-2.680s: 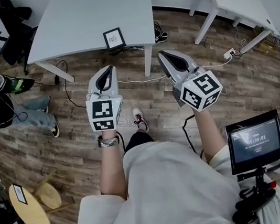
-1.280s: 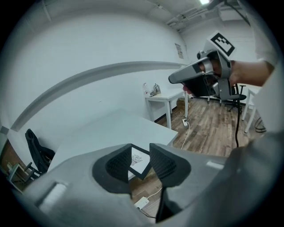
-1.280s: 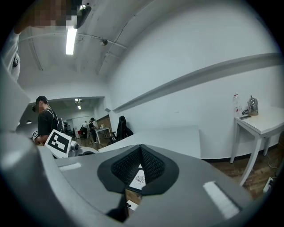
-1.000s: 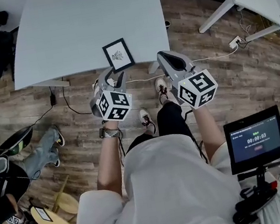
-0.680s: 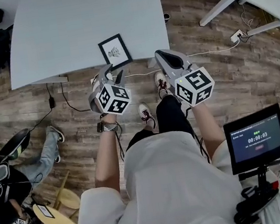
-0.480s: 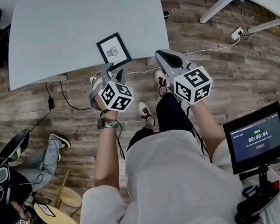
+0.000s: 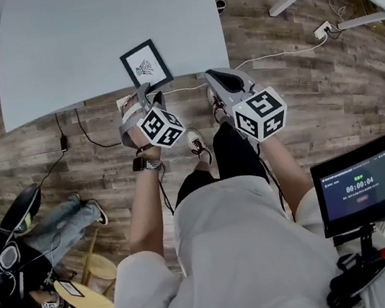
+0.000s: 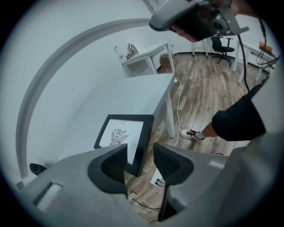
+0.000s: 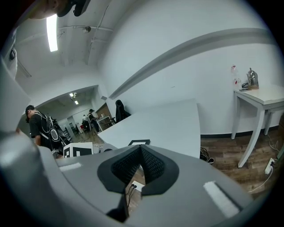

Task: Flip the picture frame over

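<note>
Frame (image 7: 143,66) sits just ahead of left hand-held gripper (image 7: 148,95), whose jaws are wide and empty. Right hand-held gripper (image 7: 216,77) is closed, empty and farther off.

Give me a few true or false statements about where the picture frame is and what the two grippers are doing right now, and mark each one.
1. The picture frame lies flat on the grey table with its drawing facing up. True.
2. The left gripper is clamped on the frame. False: its jaws stand apart and grip nothing; the frame lies just beyond them.
3. The right gripper has its jaws together with nothing between them. True.
4. The frame sits in the middle of the table. False: it lies close to the table edge nearest the person.
</note>
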`<state>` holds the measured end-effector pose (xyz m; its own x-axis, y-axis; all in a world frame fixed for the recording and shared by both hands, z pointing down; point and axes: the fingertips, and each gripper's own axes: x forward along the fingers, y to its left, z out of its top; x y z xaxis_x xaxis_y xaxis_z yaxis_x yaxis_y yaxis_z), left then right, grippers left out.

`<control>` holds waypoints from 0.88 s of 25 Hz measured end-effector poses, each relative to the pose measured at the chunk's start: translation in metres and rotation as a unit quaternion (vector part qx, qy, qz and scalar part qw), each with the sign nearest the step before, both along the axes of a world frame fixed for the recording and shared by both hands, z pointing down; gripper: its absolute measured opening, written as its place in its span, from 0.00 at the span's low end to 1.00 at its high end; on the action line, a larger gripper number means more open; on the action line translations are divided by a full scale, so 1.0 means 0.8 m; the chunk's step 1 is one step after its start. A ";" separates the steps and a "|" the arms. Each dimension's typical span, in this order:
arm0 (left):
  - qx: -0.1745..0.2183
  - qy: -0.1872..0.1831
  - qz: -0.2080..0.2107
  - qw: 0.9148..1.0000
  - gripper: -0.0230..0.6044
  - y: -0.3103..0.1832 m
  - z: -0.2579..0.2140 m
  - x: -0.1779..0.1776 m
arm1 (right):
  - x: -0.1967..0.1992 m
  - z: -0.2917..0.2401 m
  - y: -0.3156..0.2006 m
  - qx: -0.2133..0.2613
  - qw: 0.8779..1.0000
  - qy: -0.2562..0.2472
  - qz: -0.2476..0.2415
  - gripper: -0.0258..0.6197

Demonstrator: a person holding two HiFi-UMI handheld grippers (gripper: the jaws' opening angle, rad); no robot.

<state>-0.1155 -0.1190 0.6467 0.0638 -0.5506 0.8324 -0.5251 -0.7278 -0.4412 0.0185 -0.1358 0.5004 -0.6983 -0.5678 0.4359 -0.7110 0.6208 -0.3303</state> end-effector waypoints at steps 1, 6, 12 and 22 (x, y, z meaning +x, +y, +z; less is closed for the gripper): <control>0.003 -0.012 0.004 1.000 0.32 0.000 0.002 -0.002 | 0.001 0.002 0.002 -0.003 1.000 0.001 -0.001 0.04; 0.027 -0.060 0.035 0.997 0.32 -0.003 0.009 -0.005 | 0.003 0.009 0.011 -0.013 1.000 0.004 -0.009 0.04; 0.051 -0.071 0.037 0.995 0.32 -0.003 0.017 -0.006 | 0.005 0.016 0.021 -0.022 1.000 0.007 -0.015 0.04; 0.037 -0.035 0.032 0.998 0.22 -0.014 0.005 -0.003 | 0.005 0.018 0.021 -0.026 1.000 0.004 -0.011 0.04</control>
<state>-0.1178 -0.1301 0.6504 0.0443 -0.6081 0.7927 -0.4454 -0.7223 -0.5291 0.0224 -0.1187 0.5148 -0.7071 -0.5284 0.4699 -0.6998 0.6185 -0.3575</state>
